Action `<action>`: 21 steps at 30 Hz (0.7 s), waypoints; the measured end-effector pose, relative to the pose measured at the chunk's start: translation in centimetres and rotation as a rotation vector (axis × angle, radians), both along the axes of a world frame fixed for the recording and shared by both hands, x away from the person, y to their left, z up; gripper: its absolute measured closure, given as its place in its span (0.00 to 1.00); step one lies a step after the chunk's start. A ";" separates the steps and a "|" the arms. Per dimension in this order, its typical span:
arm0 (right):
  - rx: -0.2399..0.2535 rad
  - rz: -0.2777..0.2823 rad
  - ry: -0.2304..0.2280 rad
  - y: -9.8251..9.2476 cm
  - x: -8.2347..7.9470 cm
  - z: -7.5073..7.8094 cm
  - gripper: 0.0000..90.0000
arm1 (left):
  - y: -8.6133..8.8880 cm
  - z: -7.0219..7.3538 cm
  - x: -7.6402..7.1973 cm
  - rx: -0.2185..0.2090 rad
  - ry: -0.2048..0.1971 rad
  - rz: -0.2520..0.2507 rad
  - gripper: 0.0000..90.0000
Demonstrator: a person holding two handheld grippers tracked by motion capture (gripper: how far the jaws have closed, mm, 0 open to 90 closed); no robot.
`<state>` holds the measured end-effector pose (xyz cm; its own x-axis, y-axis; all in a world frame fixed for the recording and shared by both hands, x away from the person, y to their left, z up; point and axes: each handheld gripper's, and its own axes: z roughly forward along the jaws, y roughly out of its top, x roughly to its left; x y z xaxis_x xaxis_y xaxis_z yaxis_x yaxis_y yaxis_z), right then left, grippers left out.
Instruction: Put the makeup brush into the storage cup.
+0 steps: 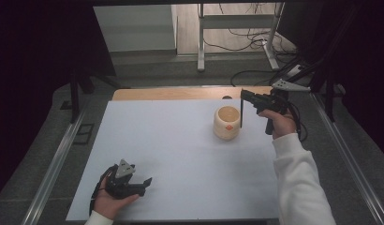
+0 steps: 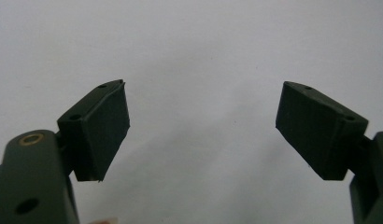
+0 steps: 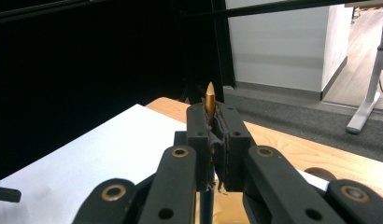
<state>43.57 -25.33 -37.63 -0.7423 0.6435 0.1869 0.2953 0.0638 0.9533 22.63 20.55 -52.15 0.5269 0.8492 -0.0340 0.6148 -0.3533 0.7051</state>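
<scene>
A pale wooden cup (image 1: 226, 123) with a small orange mark stands on the white sheet (image 1: 180, 154) at the back right. Just right of the cup, my right gripper (image 1: 244, 95) is shut on a thin dark pen (image 1: 241, 115) that hangs upright beside the cup's rim. In the right gripper view the jaws (image 3: 212, 116) clamp the pen, and its gold tip (image 3: 210, 99) pokes out above them. My left gripper (image 1: 144, 185) rests low at the front left, held in a hand. Its jaws (image 2: 203, 130) stand wide open over bare white surface, with nothing between them.
A wooden tabletop (image 1: 180, 93) shows beyond the sheet's far edge. Metal rails (image 1: 59, 159) run along both sides of the table. Desk legs and loose cables (image 1: 255, 42) lie on the floor behind. Black curtains close off the left and right.
</scene>
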 end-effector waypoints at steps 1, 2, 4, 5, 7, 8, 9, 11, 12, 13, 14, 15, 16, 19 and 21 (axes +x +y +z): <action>0.000 0.000 0.003 0.0 0.1 -0.1 0.95 | 0.0 0.0 0.0 0.000 0.000 0.000 0.20; 0.003 -0.002 0.004 0.1 0.2 -0.1 0.95 | 0.0 0.0 0.0 0.001 0.000 -0.001 0.20; 0.003 -0.002 0.002 0.2 0.4 -0.2 0.95 | 0.0 0.0 0.0 0.003 0.000 -0.001 0.20; 0.004 -0.002 0.001 0.3 0.5 -0.2 0.95 | 0.0 0.0 0.0 0.002 0.000 0.000 0.20; 0.007 -0.004 0.003 0.4 0.8 -0.2 0.95 | 0.0 0.0 0.0 0.001 0.000 0.001 0.20; 0.008 -0.005 0.002 0.4 0.9 -0.3 0.95 | 0.0 0.0 0.0 0.000 -0.001 0.002 0.20; 0.005 -0.005 0.003 0.4 1.0 -0.3 0.95 | 0.0 0.0 0.0 0.000 -0.001 0.001 0.20; 0.007 -0.010 0.003 0.5 1.1 -0.3 0.95 | 0.0 0.0 0.0 0.000 0.000 0.002 0.20; 0.007 -0.008 0.003 0.5 1.2 -0.3 0.95 | 0.0 0.0 0.0 0.000 0.000 0.002 0.20; 0.008 -0.010 0.004 0.6 1.3 -0.3 0.95 | 0.0 0.0 0.0 0.000 0.000 0.001 0.20; 0.011 -0.012 0.005 0.6 1.4 -0.3 0.95 | 0.0 0.0 0.0 0.000 0.000 0.002 0.20; 0.010 -0.012 0.005 0.7 1.4 -0.2 0.95 | 0.0 0.0 0.0 0.000 0.000 0.001 0.20; 0.010 -0.013 0.007 0.8 1.5 -0.2 0.95 | 0.0 0.0 0.0 0.001 0.001 0.002 0.20; 0.009 -0.013 -0.001 1.0 1.8 -0.1 0.95 | 0.0 0.0 0.0 0.002 0.001 0.002 0.20; 0.007 -0.010 -0.003 1.2 2.0 0.0 0.95 | 0.0 0.0 0.0 0.001 0.001 0.002 0.20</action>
